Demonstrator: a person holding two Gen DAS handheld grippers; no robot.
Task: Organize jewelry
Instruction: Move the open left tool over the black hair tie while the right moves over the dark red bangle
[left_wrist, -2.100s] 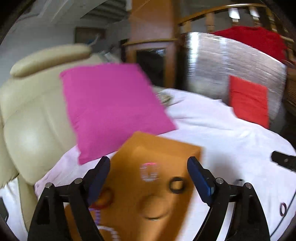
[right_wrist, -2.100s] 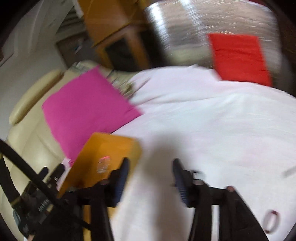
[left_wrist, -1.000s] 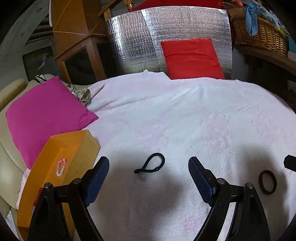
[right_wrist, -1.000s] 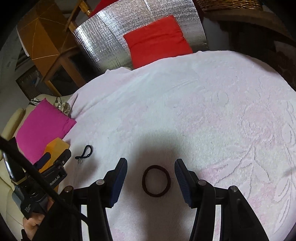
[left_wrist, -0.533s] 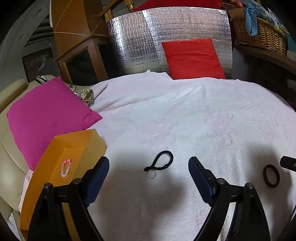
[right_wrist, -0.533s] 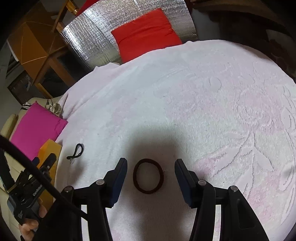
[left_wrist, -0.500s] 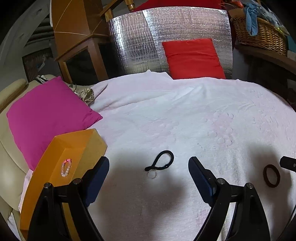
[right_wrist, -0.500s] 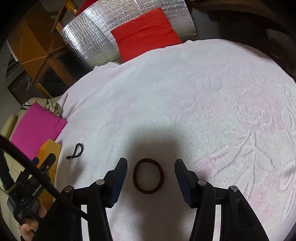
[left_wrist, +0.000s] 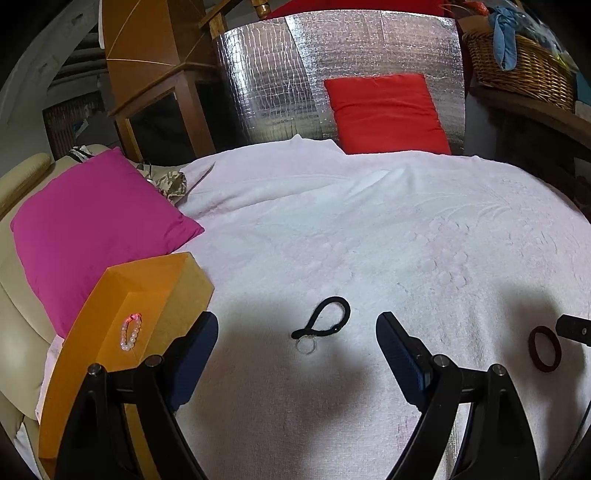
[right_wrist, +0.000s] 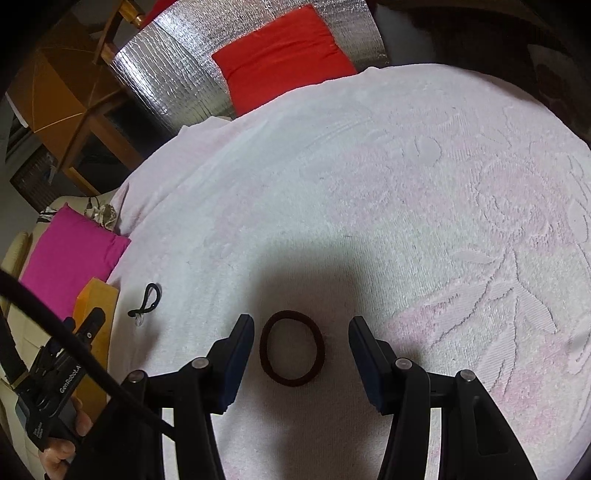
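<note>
A dark brown hair tie lies flat on the white embossed bedspread, a closed loop slightly taller than it is wide in the right wrist view, its long axis running away from the camera. It sits between the two fingers of the right gripper, closer to the left finger, and no finger touches it; the jaws are spread wide with nothing in them. To its left on the same bedspread lies a black hair tie, squeezed into a long narrow loop whose axis runs on a diagonal, the rounded end far and to the right, the pinched end near and to the left, where a small clear ring rests against it. The left gripper has its jaws spread wide as well, empty, with the black tie lying between and just beyond its fingertips. In the left wrist view the brown tie shows at the far right edge, just beside the tip of the right gripper. At the left edge of the bed stands an orange box, open on top, holding a pale pink beaded bracelet. Behind the box leans a magenta pillow against a cream padded headboard. At the far side a red cushion rests against a silver foil panel, and a wicker basket sits at upper right.
</note>
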